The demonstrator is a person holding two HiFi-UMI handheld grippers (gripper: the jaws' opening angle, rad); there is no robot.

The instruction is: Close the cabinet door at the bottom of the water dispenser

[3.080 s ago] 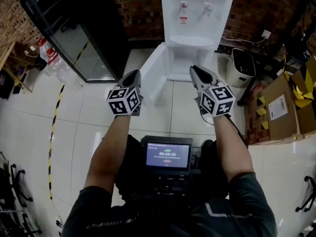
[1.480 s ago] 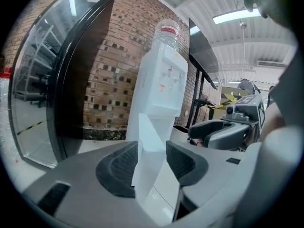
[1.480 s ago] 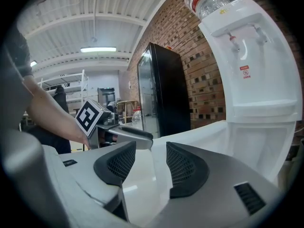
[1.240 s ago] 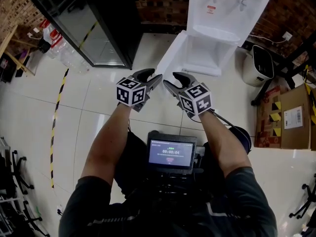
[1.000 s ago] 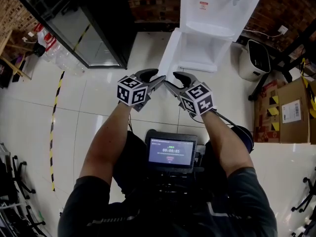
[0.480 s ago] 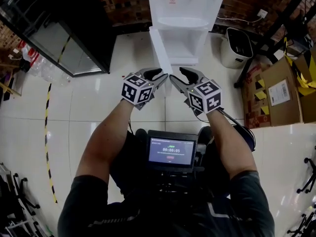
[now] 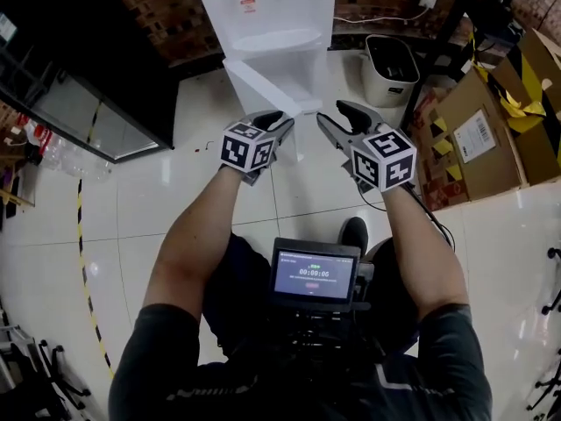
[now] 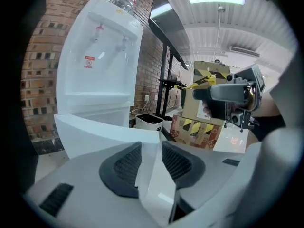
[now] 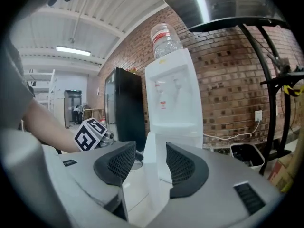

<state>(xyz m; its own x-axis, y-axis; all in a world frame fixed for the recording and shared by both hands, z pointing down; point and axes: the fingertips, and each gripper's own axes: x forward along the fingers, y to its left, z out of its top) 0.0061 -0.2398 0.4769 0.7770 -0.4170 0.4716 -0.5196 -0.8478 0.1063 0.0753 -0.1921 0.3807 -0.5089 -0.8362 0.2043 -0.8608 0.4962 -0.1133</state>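
Two hand-held grippers are out front past a small lit screen (image 7: 316, 276) at the chest. Left gripper (image 7: 279, 121): dark ribbed pads apart, jaws closing; the free edge of the white open cabinet door (image 7: 259, 84) lines up in the gap, no pad pressing on it. Right gripper (image 7: 336, 117): jaws spread, nothing gripped. The door stands swung out over the pale tiled floor (image 7: 175, 200) from the base of the tall white water dispenser (image 7: 279, 7). A white bin with a black lid (image 7: 390, 60) sits just right of the dispenser.
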